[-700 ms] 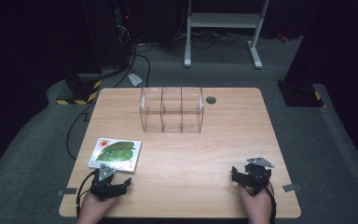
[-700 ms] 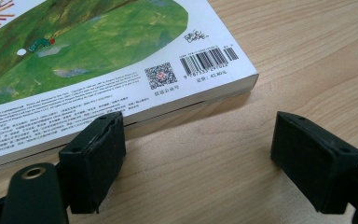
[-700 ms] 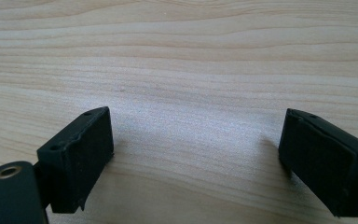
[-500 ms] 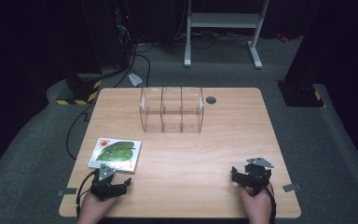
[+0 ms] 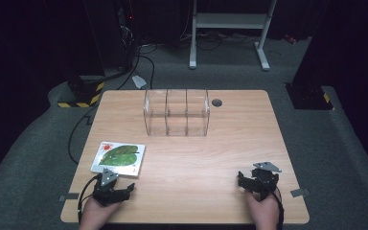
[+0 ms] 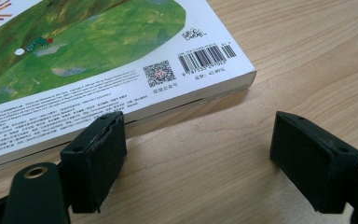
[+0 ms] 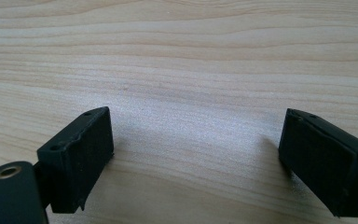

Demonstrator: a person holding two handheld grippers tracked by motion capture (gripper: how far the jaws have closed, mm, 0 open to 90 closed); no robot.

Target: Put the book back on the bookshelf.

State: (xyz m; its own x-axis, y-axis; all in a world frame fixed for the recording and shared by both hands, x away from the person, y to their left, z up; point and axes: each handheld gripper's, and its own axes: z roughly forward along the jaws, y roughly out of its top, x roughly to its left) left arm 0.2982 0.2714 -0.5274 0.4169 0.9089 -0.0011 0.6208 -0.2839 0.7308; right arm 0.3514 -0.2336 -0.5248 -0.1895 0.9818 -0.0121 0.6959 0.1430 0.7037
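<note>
We see the flat green-and-white picture book (image 5: 119, 157) lying near the pale wooden table's (image 5: 211, 158) front-left corner. Just before the book, our left gripper (image 5: 120, 190) stands spread, empty. Well right of the book, our right gripper (image 5: 243, 179) gapes likewise.

Honestly, nothing to report here. Comparing the earlier shots with this one, I can't spot a single shift. My left gripper (image 5: 112, 187) at 7 o'clock on the table (image 5: 220, 158) and my right gripper (image 5: 255, 181) at 5 o'clock haven't budged, jaws gaping just as wide, and the book (image 5: 119, 157) hasn't moved either.
</note>
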